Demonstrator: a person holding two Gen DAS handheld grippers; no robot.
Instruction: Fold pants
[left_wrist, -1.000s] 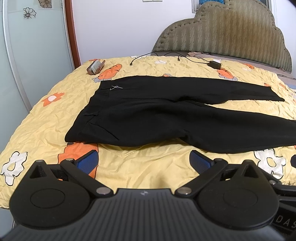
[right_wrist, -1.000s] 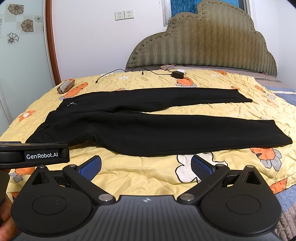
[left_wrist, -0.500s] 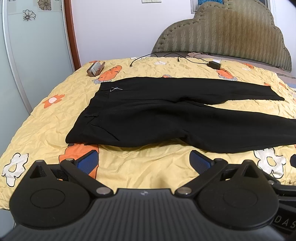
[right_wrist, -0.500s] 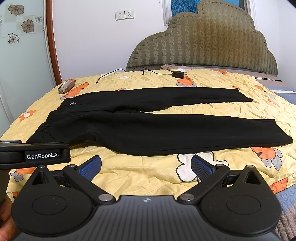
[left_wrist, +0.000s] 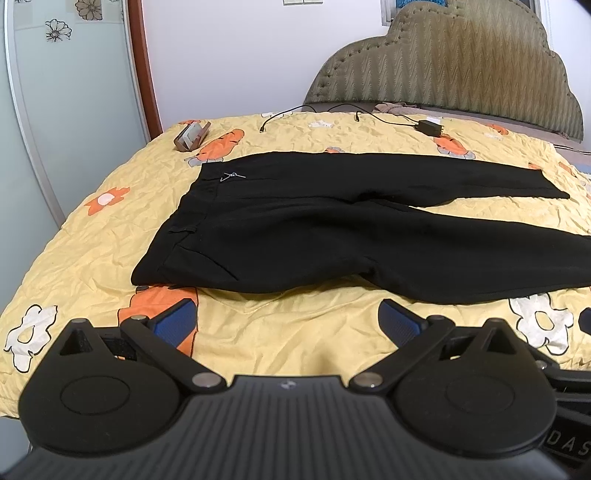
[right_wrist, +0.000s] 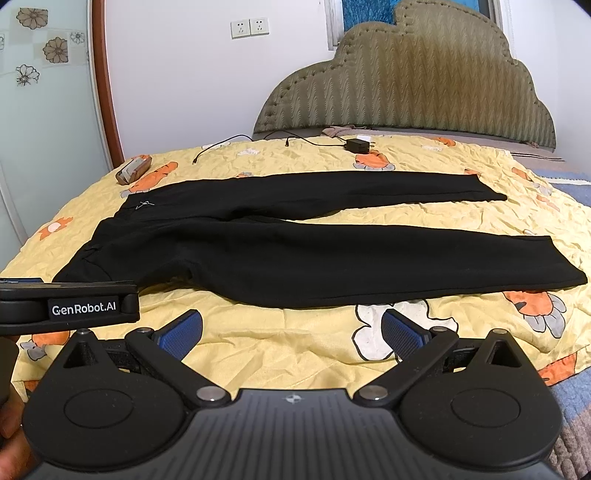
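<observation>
Black pants (left_wrist: 332, 236) lie spread flat across the middle of the frame in both wrist views, on a bed covered by a yellow quilt (left_wrist: 92, 243) printed with orange and white flowers. The waistband sits at the left side of the picture, with a small silver clip-like piece (left_wrist: 232, 176) near its upper corner; what it is exactly is hard to tell at this size. The two legs run toward the right of the frame, the far leg higher in the picture and the near leg lower, parted by a narrow wedge of quilt.

The left gripper (left_wrist: 288, 323) hovers low in the frame above bare quilt, just short of the near edge of the pants, its jaws released and wide apart with nothing between the blue pads (left_wrist: 176, 325). The right gripper (right_wrist: 291, 326) is likewise low in its frame, jaws spread and empty, near the lower leg's edge but apart from it.

At the top of the bed, near the padded headboard (right_wrist: 406, 88), a black charger (right_wrist: 357, 144) with a trailing cable rests on the quilt. A brown case (left_wrist: 192, 136) lies at the upper left.
</observation>
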